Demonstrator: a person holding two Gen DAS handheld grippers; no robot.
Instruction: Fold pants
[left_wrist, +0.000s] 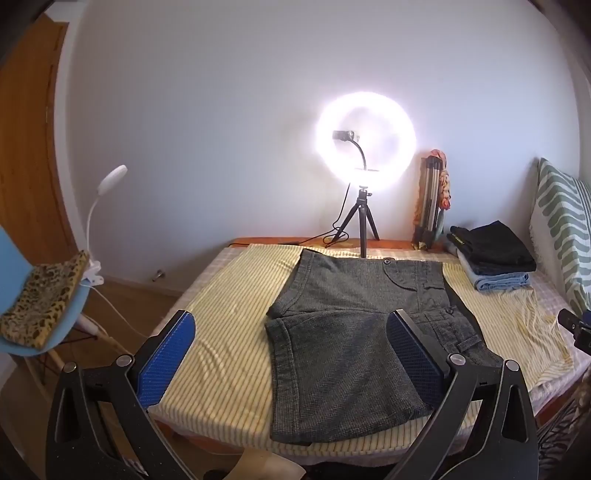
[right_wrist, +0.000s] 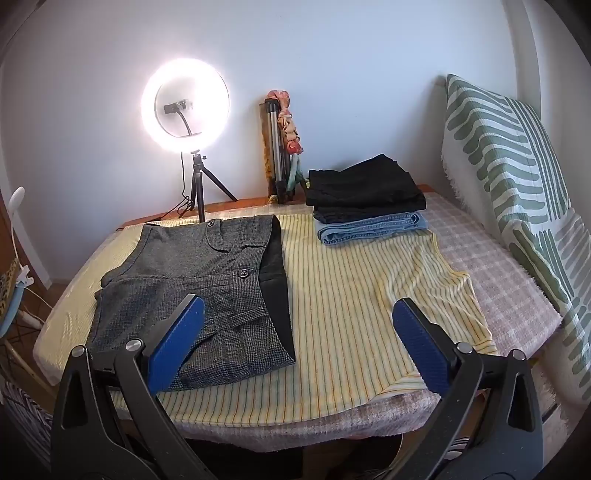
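While both grippers hang above the near edge of the bed, nothing sits between their fingers. Far to the left of the left gripper (left_wrist: 291, 354), a leopard-print cloth (left_wrist: 44, 299) lies on a blue chair (left_wrist: 26, 347), and a white clip lamp (left_wrist: 110, 181) rises just beside it. The left gripper's blue pads (left_wrist: 168, 363) are spread wide and grip nothing. Between and just ahead of its fingers lie the grey pants (left_wrist: 347, 332), folded over on themselves on the yellow striped sheet (left_wrist: 229, 314), with the waistband at the far end and a buttoned pocket toward the right. Straight beyond them a lit ring light (left_wrist: 365, 142) stands on a small tripod (left_wrist: 360, 221) against the wall. To its right a folded tripod (left_wrist: 430, 199) leans on the wall, wrapped in patterned cloth.

Seen from the right gripper (right_wrist: 297, 345), the grey pants (right_wrist: 192, 280) lie ahead and to its left, its left pad (right_wrist: 177, 347) overlapping their near corner in the view; whether it touches the cloth I cannot tell. This gripper is also spread wide and holds nothing, with bare striped sheet (right_wrist: 343, 295) between its fingers. Ahead and a little right, a stack of folded clothes (right_wrist: 369, 199) rests near the wall, black garments on top of light blue jeans. Far right, a green-and-white patterned cushion (right_wrist: 517, 177) stands along the bed's edge.
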